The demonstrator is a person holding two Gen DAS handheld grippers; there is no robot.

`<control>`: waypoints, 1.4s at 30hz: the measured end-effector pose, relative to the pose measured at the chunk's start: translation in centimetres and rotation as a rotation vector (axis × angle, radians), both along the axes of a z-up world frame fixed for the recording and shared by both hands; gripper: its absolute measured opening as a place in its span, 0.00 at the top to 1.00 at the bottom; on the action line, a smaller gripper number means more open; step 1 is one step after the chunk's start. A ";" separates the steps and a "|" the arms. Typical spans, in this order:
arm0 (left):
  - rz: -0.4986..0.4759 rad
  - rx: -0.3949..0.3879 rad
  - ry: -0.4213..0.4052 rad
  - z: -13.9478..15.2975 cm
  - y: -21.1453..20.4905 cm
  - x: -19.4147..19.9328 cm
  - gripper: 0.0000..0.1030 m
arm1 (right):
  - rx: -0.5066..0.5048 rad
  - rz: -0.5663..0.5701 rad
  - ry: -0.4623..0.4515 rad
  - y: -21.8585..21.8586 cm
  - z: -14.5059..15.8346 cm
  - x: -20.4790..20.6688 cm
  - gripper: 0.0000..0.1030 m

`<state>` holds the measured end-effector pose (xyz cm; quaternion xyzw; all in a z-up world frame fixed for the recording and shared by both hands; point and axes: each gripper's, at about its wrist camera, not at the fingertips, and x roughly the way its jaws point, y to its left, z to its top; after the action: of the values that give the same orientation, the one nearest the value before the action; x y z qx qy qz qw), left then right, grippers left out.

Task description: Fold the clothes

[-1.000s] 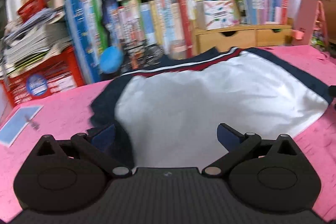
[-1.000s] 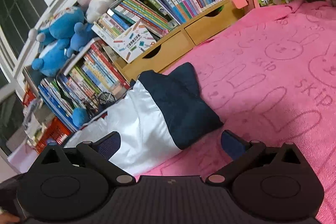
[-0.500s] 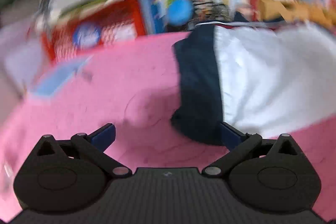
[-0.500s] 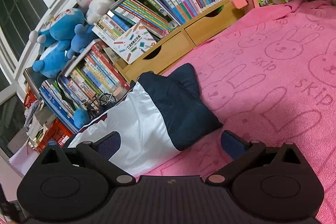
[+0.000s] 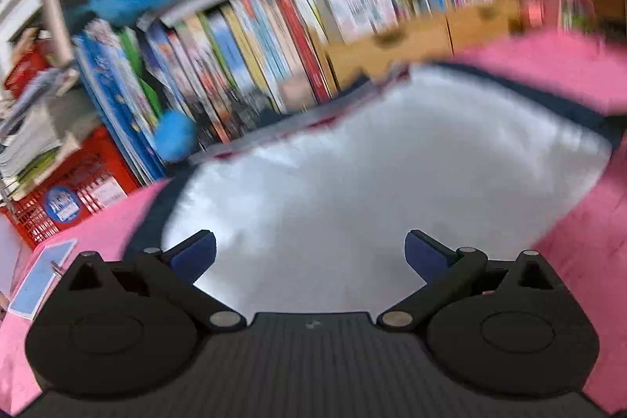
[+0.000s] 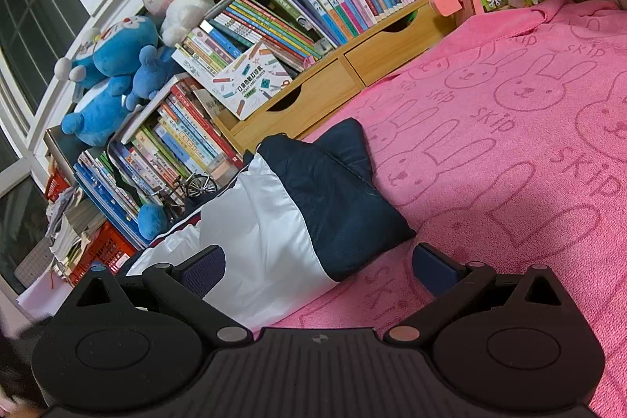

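Observation:
A folded white garment (image 5: pixel 372 175) with navy edges and a red-striped collar lies on the pink cloth. In the left wrist view it fills the middle, blurred by motion. My left gripper (image 5: pixel 309 253) hovers open over its near white edge, nothing between the fingers. In the right wrist view the same garment (image 6: pixel 274 222) shows its navy sleeve end (image 6: pixel 345 206) pointing right. My right gripper (image 6: pixel 317 265) is open, its fingers straddling the garment's near right corner without closing on it.
A pink bunny-print cloth (image 6: pixel 509 143) covers the surface. Behind it stand rows of books (image 6: pixel 243 73), wooden drawers (image 6: pixel 333 85), blue and pink plush toys (image 6: pixel 113 65), a red crate (image 5: pixel 66 190) and a small blue card (image 5: pixel 39 277) at the left.
The left gripper swung left to the garment's navy edge, then back right over the white middle; its view is blurred. The right gripper has barely moved. Both stay open.

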<state>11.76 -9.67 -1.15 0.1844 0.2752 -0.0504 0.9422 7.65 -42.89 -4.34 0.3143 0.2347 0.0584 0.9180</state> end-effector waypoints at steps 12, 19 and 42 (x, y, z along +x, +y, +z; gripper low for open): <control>0.017 -0.098 0.068 -1.2 2.0 -0.5 0.00 | -0.001 0.001 0.001 -0.1 0.0 0.1 0.00; 0.281 -0.136 0.070 1.1 10.2 -3.5 0.00 | -0.002 0.002 0.001 -0.2 0.0 0.2 0.00; 0.147 -0.196 0.020 1.7 8.9 -2.0 0.00 | -0.017 -0.007 0.008 0.1 0.2 0.3 0.00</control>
<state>9.80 -0.73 0.58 0.0704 0.2911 -0.0096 0.9540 7.94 -42.75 -4.18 0.3076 0.2377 0.0520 0.9199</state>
